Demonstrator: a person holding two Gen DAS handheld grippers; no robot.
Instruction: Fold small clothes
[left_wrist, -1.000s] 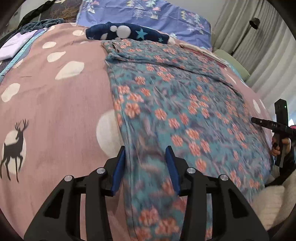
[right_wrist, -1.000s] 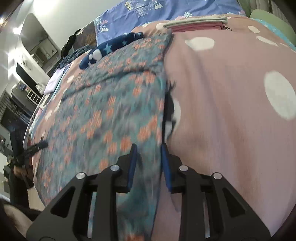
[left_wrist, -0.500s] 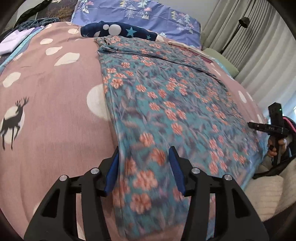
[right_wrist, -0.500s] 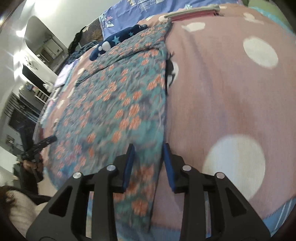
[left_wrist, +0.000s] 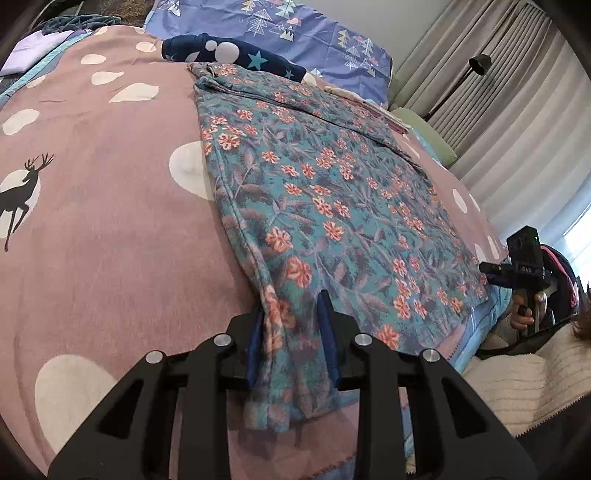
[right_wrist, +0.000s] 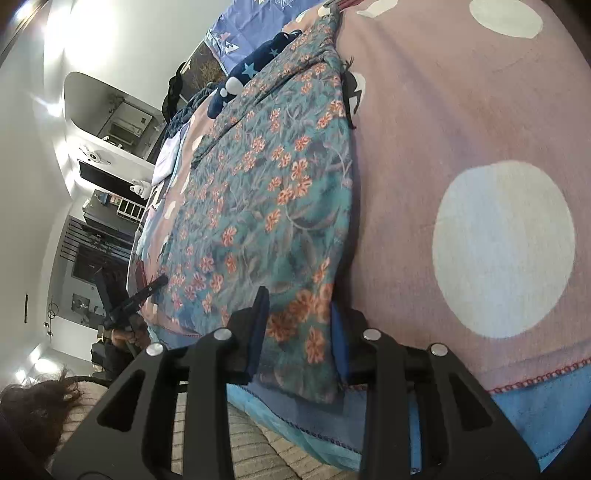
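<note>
From the left wrist view, one flowered cloth (left_wrist: 332, 206) lies spread flat on the pink bed cover (left_wrist: 110, 229). It is teal with orange flowers. The left gripper (left_wrist: 291, 325) is at the cloth's near left corner. Its two blue fingers (left_wrist: 327, 325) have just been closing, and the bunched corner of the cloth sits between them. The fingers look clamped on that corner. The cloth's end hangs down under the fingers, and part of it is hidden by the black gripper body. One deer picture (left_wrist: 22, 192) shows on the cover, partly cut off at the left edge. One dark blue cloth with stars (left_wrist: 236, 55) lies past the flowered cloth. One blue pillow (left_wrist: 295, 33) is behind that. At the right edge is the right gripper (left_wrist: 491, 271), small and far, held by one hand (left_wrist: 522, 315). Its fingers are hard to make out here.

From the right wrist view, the same flowered cloth (right_wrist: 266, 192) runs away up the bed. The right gripper (right_wrist: 299, 325) is at the cloth's near right corner. Its two fingers (right_wrist: 258, 325) stand a little apart with the cloth's corner between them, and they seem to press on it. The left gripper (right_wrist: 147, 291) shows far off at the left, dark and small. Another deer picture (right_wrist: 352, 96) is mostly hidden under the cloth's edge.
</note>
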